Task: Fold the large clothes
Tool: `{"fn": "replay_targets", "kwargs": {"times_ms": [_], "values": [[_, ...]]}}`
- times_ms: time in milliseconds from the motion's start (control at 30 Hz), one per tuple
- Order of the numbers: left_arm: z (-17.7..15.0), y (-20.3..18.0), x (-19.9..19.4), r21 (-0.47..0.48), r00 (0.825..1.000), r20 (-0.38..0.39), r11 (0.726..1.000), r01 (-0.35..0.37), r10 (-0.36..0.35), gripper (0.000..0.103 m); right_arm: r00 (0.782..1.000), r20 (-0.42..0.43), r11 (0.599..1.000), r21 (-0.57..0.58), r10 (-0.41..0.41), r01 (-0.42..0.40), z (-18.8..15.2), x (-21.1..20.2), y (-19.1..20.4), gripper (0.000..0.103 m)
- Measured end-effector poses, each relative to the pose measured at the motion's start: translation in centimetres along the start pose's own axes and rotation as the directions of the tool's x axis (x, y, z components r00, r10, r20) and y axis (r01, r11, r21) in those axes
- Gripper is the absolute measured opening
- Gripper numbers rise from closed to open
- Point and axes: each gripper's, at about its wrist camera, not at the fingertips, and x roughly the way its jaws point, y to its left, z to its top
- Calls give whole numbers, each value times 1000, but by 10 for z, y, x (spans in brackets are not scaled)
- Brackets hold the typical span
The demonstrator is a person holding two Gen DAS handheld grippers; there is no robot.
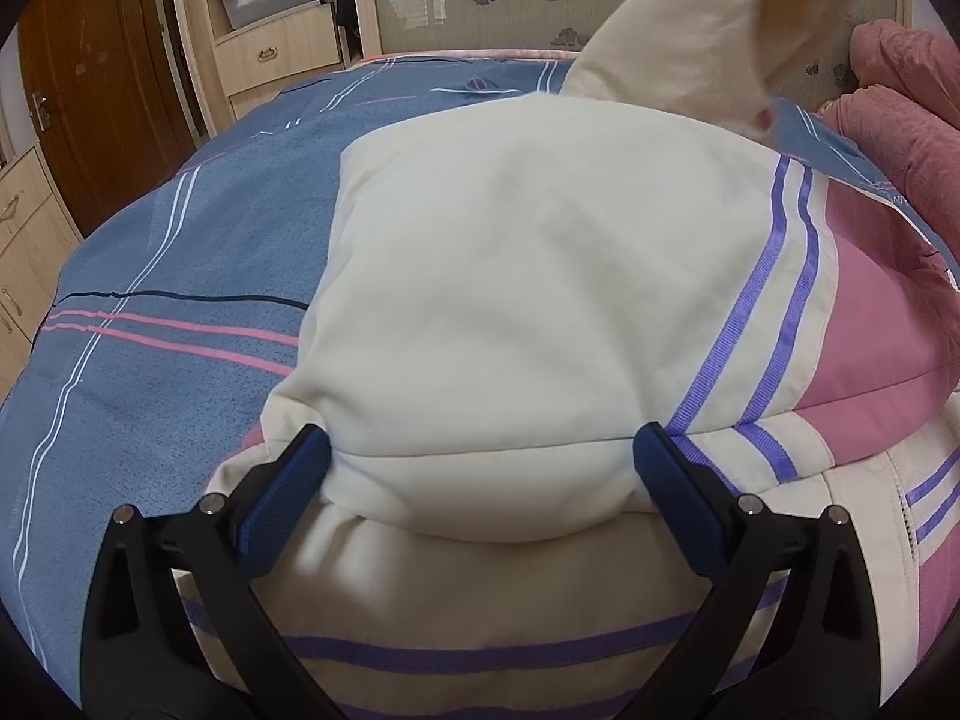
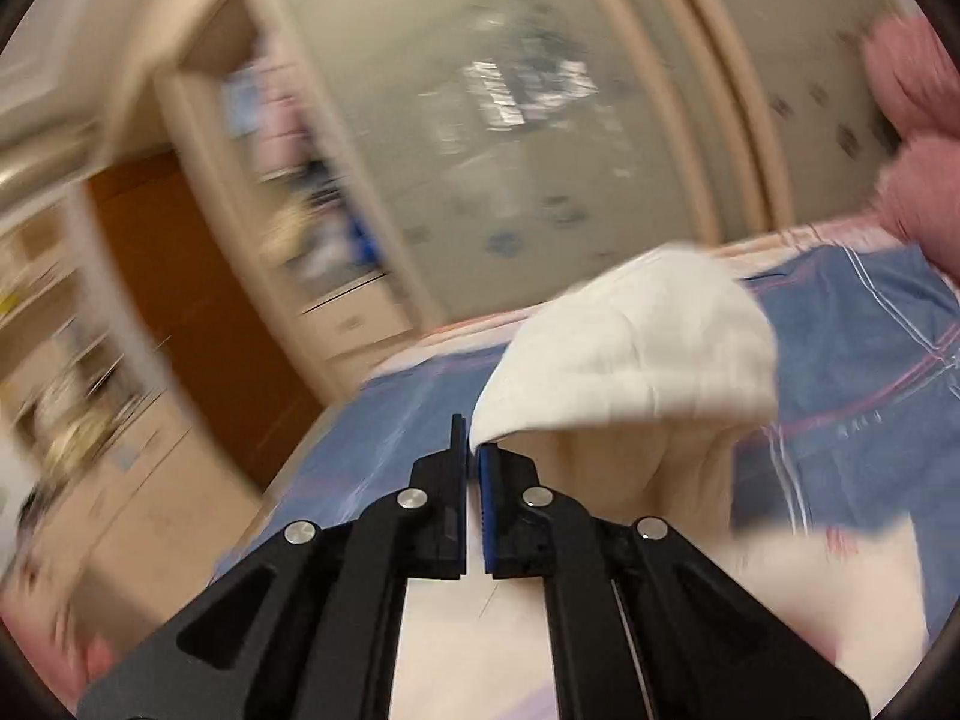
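Left gripper (image 1: 480,468): jaws wide apart, straddling folded cream edge of jacket (image 1: 528,276), no pinch. Jacket lies on blue striped bedsheet (image 1: 180,252). Right gripper (image 2: 471,456): jaws together, clamped on the jacket's lifted cream flap (image 2: 636,348). Step, I judge: folding flap over body. Next you carry it across, lay flat, then release.

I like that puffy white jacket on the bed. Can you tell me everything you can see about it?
The jacket is cream-white and soft-looking, with purple stripes and pink panels. It lies bunched and partly folded on a blue striped bedspread. The left gripper has its blue pads open on either side of a folded edge. A cream part is lifted into the air; the right gripper is shut on its edge.
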Motion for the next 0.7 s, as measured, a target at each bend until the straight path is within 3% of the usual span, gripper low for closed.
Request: {"fn": "replay_targets", "kwargs": {"times_ms": [100,133,167,233,300,367,467,633,700], "values": [[0,2,-1,-8,1000,-1,1000,6,-6,101,985,-162,995,-76,54,-67,-89,-66,43,4],[0,2,-1,-10,1000,0,1000,5,-5,101,972,-228,992,-96,56,-80,-119,-76,51,11],[-1,2,-2,-11,1000,1,1000,5,-5,101,933,-357,988,-121,51,-100,-159,-81,58,39],[0,2,-2,-10,1000,5,1000,2,-1,101,863,-505,980,-180,-20,-83,-207,-87,61,70],[-1,2,-2,-8,1000,7,1000,-3,3,101,878,-447,951,-309,-171,28,-231,-105,57,71],[-1,2,-1,-6,1000,10,1000,-7,7,101,887,-347,904,-398,-304,155,-226,-115,50,91],[-1,2,-1,-6,1000,11,1000,-7,7,101,900,-211,886,-360,-382,292,-196,-115,26,100],[1,5,-4,-18,1000,12,1000,-2,2,101,910,-218,935,-100,-353,339,-142,-59,-35,102],[4,8,-13,-51,1000,10,999,5,-4,101,891,-241,921,-31,-384,388,-130,-31,-56,102]]}}
